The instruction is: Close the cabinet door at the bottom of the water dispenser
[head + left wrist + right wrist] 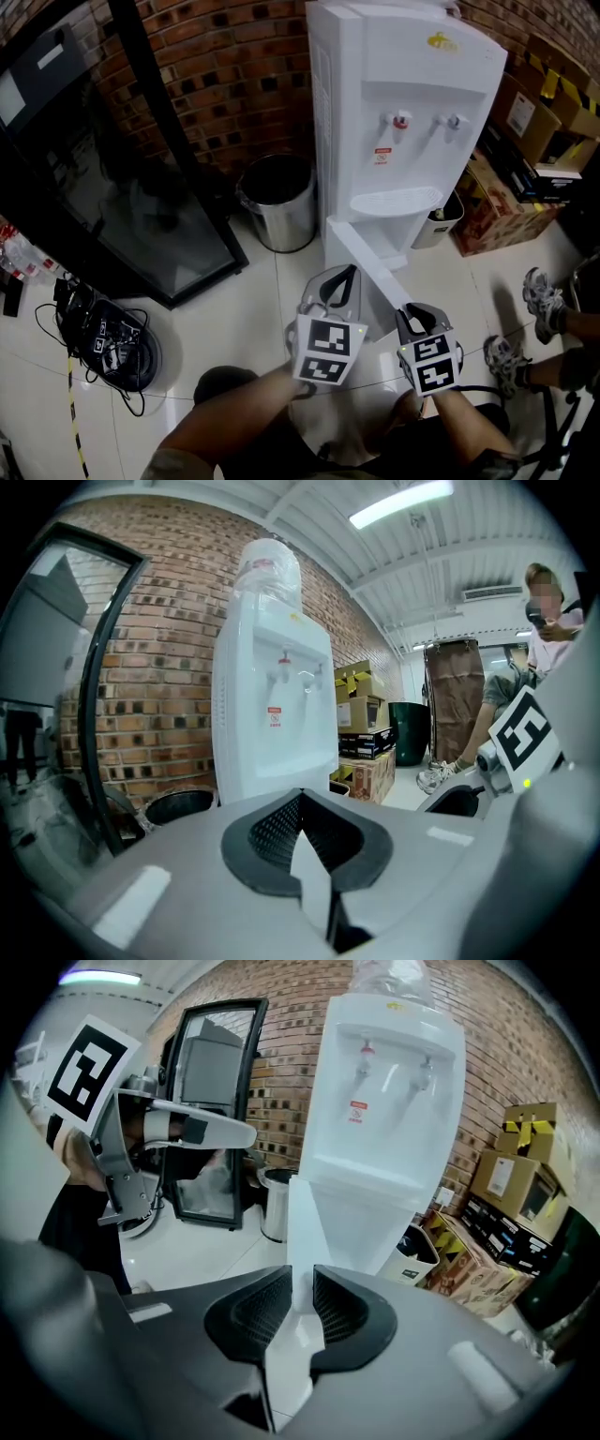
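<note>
The white water dispenser (403, 112) stands against the brick wall, and it also fills the middle of the right gripper view (384, 1101). Its bottom cabinet door (361, 258) is swung out toward me and shows edge-on. My right gripper (419, 314) is at the door's free end. In the right gripper view the door's edge (302, 1213) runs between the pads and fills the gap between them (302, 1274). My left gripper (344, 272) hangs close by the door's left face with its tips together (300, 797). Whether it touches the door I cannot tell.
A steel bin (277, 202) stands left of the dispenser, and a black glass-fronted cabinet (141, 187) further left. Cables and a black device (103, 337) lie on the floor. Cardboard boxes (525, 141) and a small bin (441, 220) are on the right. Someone's sneakers (539, 291) are nearby.
</note>
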Demonstrator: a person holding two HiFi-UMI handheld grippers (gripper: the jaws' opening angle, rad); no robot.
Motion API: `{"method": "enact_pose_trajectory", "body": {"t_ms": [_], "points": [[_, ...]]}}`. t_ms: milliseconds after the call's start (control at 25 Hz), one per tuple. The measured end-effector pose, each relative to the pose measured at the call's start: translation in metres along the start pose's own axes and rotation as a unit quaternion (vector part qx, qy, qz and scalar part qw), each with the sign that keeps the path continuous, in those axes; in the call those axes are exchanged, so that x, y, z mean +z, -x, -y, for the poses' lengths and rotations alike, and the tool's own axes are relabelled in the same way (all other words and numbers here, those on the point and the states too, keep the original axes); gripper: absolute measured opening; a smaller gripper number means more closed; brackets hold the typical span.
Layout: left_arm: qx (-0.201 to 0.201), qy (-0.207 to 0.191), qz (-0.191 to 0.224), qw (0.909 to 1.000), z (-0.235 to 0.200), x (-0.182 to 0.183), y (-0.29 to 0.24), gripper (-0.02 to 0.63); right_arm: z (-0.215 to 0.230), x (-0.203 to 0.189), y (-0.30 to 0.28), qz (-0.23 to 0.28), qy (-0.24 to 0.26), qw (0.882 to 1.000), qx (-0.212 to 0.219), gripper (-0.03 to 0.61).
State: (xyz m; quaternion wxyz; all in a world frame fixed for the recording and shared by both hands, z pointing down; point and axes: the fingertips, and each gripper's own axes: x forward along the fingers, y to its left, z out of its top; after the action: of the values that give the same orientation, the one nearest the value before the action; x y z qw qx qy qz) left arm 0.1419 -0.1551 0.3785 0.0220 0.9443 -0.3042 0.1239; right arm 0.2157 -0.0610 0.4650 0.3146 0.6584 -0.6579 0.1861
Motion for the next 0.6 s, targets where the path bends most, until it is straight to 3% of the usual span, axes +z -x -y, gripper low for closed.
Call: {"method": "enact_pose_trajectory", "body": {"t_ms": [600], "points": [[0.001, -0.002, -0.012, 0.9999, -0.004, -0.014, -0.055, 0.000, 0.103, -0.001, -0.026, -0.001, -0.054, 0.994, -0.095, 0.069]]}}
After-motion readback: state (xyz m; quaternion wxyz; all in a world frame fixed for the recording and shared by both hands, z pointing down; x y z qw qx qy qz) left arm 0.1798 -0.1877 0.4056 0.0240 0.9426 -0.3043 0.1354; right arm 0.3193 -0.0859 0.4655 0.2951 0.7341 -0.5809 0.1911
